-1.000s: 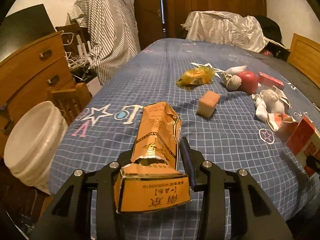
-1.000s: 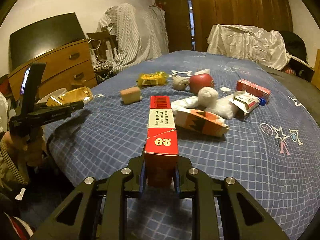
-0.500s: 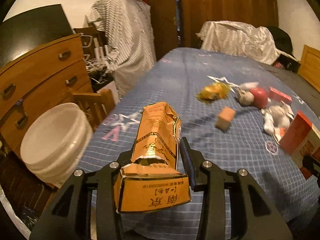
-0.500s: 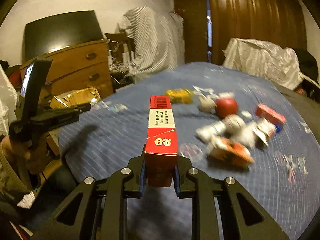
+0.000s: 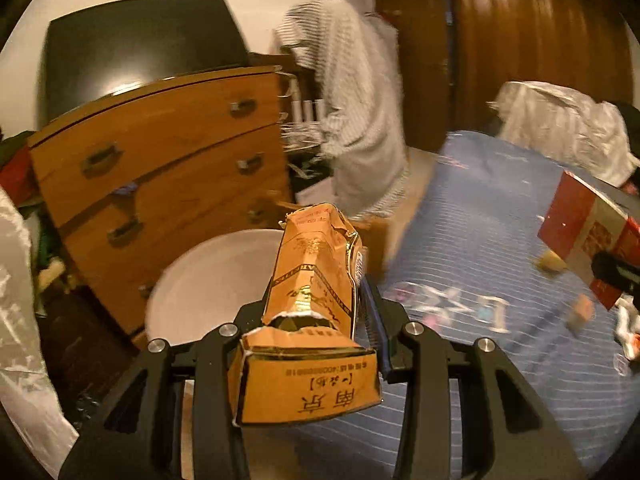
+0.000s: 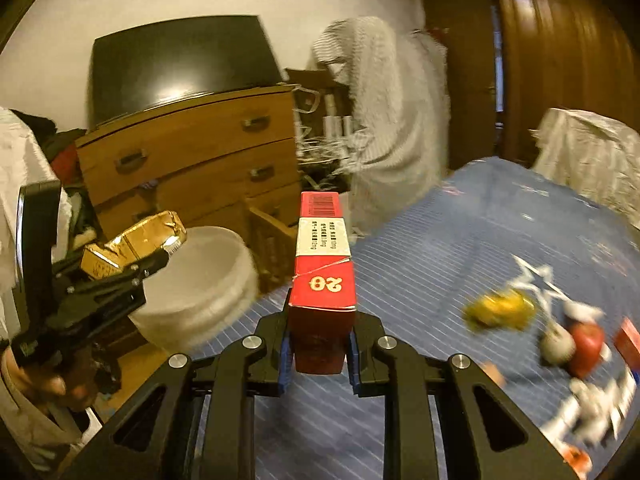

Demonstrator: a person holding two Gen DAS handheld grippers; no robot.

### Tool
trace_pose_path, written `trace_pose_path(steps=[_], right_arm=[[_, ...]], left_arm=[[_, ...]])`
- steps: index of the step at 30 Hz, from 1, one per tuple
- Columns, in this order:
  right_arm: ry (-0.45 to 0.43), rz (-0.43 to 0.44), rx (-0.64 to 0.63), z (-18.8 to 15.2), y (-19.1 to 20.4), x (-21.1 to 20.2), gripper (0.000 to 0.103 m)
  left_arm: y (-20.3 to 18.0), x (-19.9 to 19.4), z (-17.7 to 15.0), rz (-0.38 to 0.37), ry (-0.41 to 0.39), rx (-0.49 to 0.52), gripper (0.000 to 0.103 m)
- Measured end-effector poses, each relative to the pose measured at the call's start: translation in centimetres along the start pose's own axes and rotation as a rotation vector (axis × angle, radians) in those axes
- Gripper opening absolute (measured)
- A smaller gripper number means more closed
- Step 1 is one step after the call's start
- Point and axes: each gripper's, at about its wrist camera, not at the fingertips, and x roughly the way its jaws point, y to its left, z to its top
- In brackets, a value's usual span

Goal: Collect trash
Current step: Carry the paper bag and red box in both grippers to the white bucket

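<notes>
My left gripper is shut on a crumpled orange carton and holds it in the air over the near rim of a white bucket. My right gripper is shut on a long red box marked "20", held above the table edge. The right wrist view shows the left gripper with the orange carton beside the white bucket. The red box shows at the right of the left wrist view.
A wooden chest of drawers with a black TV stands behind the bucket. More trash, a yellow wrapper, a red apple and white paper, lies on the blue checked tablecloth. A wooden chair stands by the table.
Both grippers have swung left, away from the table's trash and toward the bucket and drawers. Each still holds its item.
</notes>
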Motion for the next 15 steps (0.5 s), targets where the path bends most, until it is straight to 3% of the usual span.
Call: trace_pose_path(steps=[8,15], right_arm=[[0.104,0.098,-0.059,7.2,8.7,9.0,0.023],[0.188,0.124,-0.109,9.3,14.4,15.4,0.023]], left_arm=[[7.4,3.5,2.4,0.09,0.051,-0.07,0.038],[11.3,7.2,3.1,0.111,0.116,-0.112,0.038]])
